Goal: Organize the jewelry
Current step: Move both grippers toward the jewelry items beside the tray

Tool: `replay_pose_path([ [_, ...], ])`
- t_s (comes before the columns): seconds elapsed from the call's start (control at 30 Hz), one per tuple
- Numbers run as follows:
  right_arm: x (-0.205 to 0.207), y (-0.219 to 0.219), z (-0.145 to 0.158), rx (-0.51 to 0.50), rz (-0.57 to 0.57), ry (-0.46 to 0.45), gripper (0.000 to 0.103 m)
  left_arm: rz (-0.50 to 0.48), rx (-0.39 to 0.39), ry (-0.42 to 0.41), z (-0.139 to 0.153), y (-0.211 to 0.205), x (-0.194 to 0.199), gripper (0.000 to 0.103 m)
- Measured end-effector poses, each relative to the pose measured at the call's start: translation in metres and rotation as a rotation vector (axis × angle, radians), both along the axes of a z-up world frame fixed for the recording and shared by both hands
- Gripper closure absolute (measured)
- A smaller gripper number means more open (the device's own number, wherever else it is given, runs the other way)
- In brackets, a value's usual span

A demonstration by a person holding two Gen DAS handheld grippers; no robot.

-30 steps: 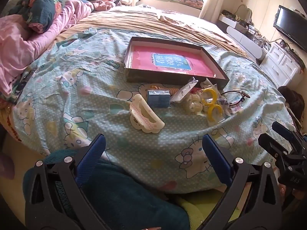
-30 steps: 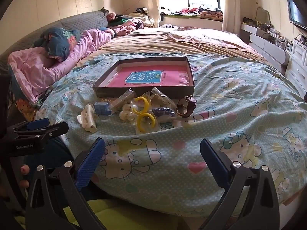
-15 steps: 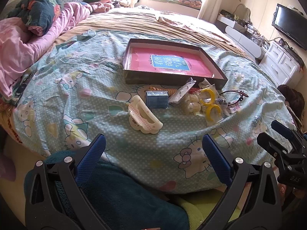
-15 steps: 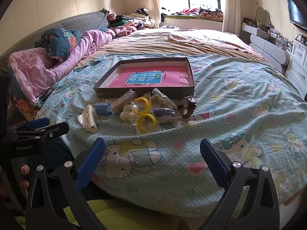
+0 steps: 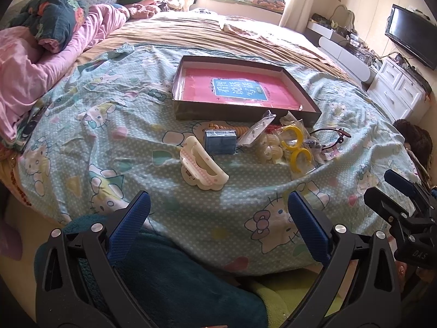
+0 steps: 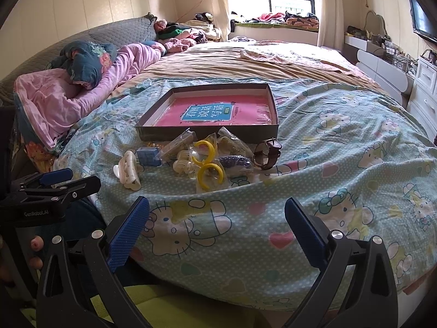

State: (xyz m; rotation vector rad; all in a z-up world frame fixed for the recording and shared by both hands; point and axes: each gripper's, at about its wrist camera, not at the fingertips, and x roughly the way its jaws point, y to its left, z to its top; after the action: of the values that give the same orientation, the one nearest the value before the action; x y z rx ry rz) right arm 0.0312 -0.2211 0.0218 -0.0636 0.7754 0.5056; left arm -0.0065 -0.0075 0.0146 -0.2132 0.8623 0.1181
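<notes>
Both grippers hang at the near edge of the bed, empty. The left gripper (image 5: 218,216) has its blue-padded fingers (image 5: 129,220) spread wide apart, nothing between them but the cartoon-cat bedspread (image 5: 109,125) and, below, a dark teal fleece (image 5: 177,281). The right gripper (image 6: 217,217) is the same: fingers (image 6: 128,231) wide apart over the bedspread's edge, holding nothing.

Just past the fingertips the jewelry lies in a loose heap on the bedspread. Nearest the left gripper is a cream-and-pink hair claw clip (image 5: 203,166), lying on its side. Just beyond it stands a small blue box (image 5: 220,142), with some orange beads (image 5: 241,129) showing behind it. To the right come a clear plastic packet (image 5: 256,131), pale round clips (image 5: 269,149) and two yellow open hoops (image 5: 296,147) lying inside clear bags, one nearer than the other. In the right wrist view a brown-strapped wristwatch (image 6: 267,153) sits at the right end of the heap, beside a bag of something dark purple (image 6: 236,161) that I can't make out.

Behind the heap, nearly touching it, rests a shallow dark open box (image 5: 191,113) with a pink and blue printed sheet (image 5: 237,90) flat in its bottom and no jewelry in it. Pink bedding (image 5: 32,73) is bunched at the left of the bed.
</notes>
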Motion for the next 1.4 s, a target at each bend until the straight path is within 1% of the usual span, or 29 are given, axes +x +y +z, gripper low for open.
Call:
replay_pose_path([
  [0.77,0.002,0.000,-0.001,0.003,0.010,0.002,0.004,0.003,0.001,-0.001,0.000,0.000,-0.001,0.009],
  [0.93,0.004,0.001,-0.001,0.006,0.013,-0.001,0.004,0.008,-0.008,0.006,-0.003,0.002,0.003,0.009],
  [1.13,0.012,0.003,-0.001,0.003,0.023,0.003,0.004,0.018,-0.030,0.008,-0.006,0.014,0.012,0.009],
  [1.3,0.024,0.006,-0.002,0.007,0.023,0.005,0.004,0.047,-0.041,0.044,-0.017,0.028,0.024,0.009],
  [1.4,0.034,0.005,-0.004,0.007,0.018,0.005,0.004,0.040,-0.073,0.069,-0.025,0.034,0.031,0.009],
])
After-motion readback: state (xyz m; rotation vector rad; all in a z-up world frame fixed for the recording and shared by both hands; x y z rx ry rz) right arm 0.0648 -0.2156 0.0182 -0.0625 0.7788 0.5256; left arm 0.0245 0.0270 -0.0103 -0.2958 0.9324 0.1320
